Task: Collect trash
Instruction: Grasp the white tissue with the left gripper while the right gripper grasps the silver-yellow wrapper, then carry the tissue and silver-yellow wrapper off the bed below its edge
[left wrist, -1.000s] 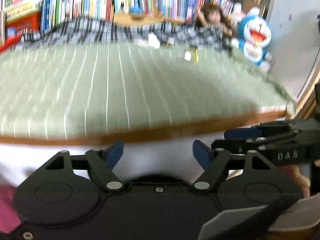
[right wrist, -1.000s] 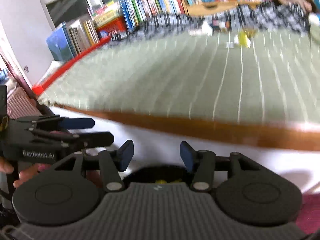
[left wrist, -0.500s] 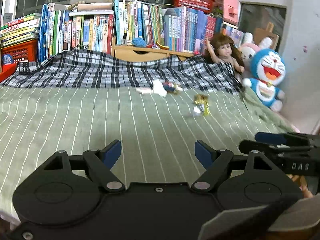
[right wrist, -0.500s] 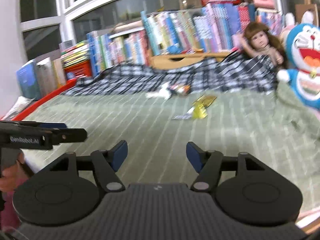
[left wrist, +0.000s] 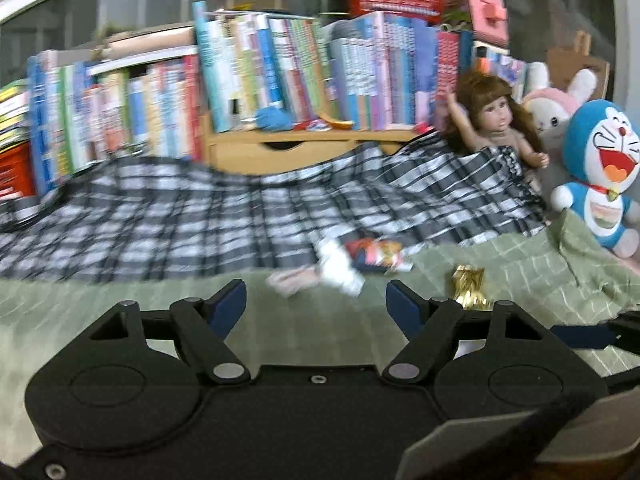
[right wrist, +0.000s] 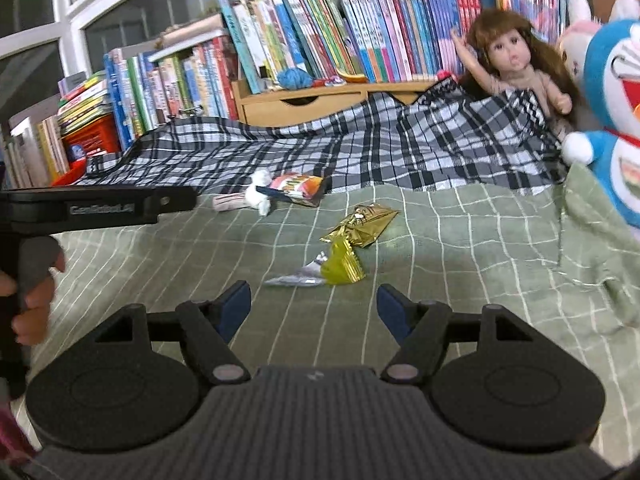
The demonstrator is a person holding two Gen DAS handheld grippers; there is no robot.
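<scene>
Trash lies on a green checked bedspread (right wrist: 460, 248). A gold foil wrapper (right wrist: 362, 222), a yellow wrapper (right wrist: 340, 266) and a silver scrap (right wrist: 296, 278) sit just ahead of my right gripper (right wrist: 314, 306), which is open and empty. Farther back lie a crumpled white tissue (right wrist: 258, 194), a pink wrapper (right wrist: 228, 202) and a colourful snack packet (right wrist: 298, 188). My left gripper (left wrist: 316, 300) is open and empty, close before the white tissue (left wrist: 338, 266), the pink wrapper (left wrist: 290, 282) and the snack packet (left wrist: 376, 256). The gold wrapper (left wrist: 468, 286) shows beside its right finger.
A black-and-white plaid blanket (right wrist: 360, 148) covers the bed's far side. A doll (right wrist: 516, 64), a blue plush (right wrist: 616, 120) and a pink rabbit plush (left wrist: 556, 108) stand at the right. Shelved books (left wrist: 280, 80) and a wooden drawer unit (left wrist: 296, 152) line the back. A hand (right wrist: 30, 300) holds the left gripper.
Both grippers have risen from below the bed's edge and moved forward over the bedspread toward the trash. Both have stayed open.
</scene>
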